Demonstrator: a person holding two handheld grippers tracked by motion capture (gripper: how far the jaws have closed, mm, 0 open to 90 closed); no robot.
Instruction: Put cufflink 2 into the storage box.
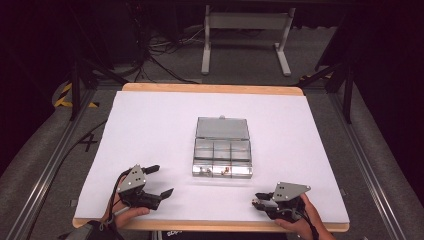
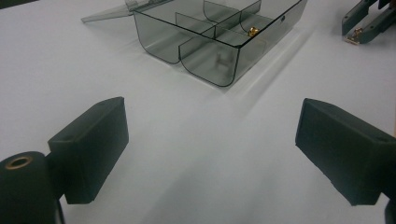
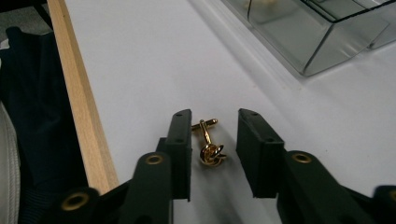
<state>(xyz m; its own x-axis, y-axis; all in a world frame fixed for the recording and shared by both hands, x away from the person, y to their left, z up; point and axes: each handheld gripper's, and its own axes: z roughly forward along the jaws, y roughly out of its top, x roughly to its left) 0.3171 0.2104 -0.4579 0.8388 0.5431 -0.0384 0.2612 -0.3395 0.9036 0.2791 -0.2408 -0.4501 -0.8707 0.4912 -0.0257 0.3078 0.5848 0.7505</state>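
A dark workshop floor with cables and a metal stand lies behind the table (image 1: pixel 150 107), whose white sheet fills the high view. The clear compartment box (image 1: pixel 222 156) sits mid-table, lid thrown back toward twelve o'clock. The left gripper (image 1: pixel 159 180) rests at about seven o'clock from the box, jaws spread and empty; the right gripper (image 1: pixel 262 199) sits at about five o'clock, near the front edge, too small here to read its hold.

In the left gripper view the white sheet runs up to the box (image 2: pixel 219 42) at twelve o'clock, well apart from the two wide-standing pads with nothing between them. A small gold piece (image 2: pixel 253 31) lies in one compartment, and the right gripper (image 2: pixel 369 23) shows at two o'clock.

In the right gripper view the sheet meets the wooden table edge (image 3: pixel 79 102) at nine o'clock, and a corner of the box (image 3: pixel 308 37) sits at one o'clock. The gold cufflink (image 3: pixel 208 142) lies on the sheet between the jaws, its knot toward the camera and toggle bar away. The jaws are narrowed, yet a gap seems to remain on the right side; I judge it not yet gripped.

To pick well: centre the pads on the post, close squarely, and lift only once both pads bear, or the rounded knot may squirt out.
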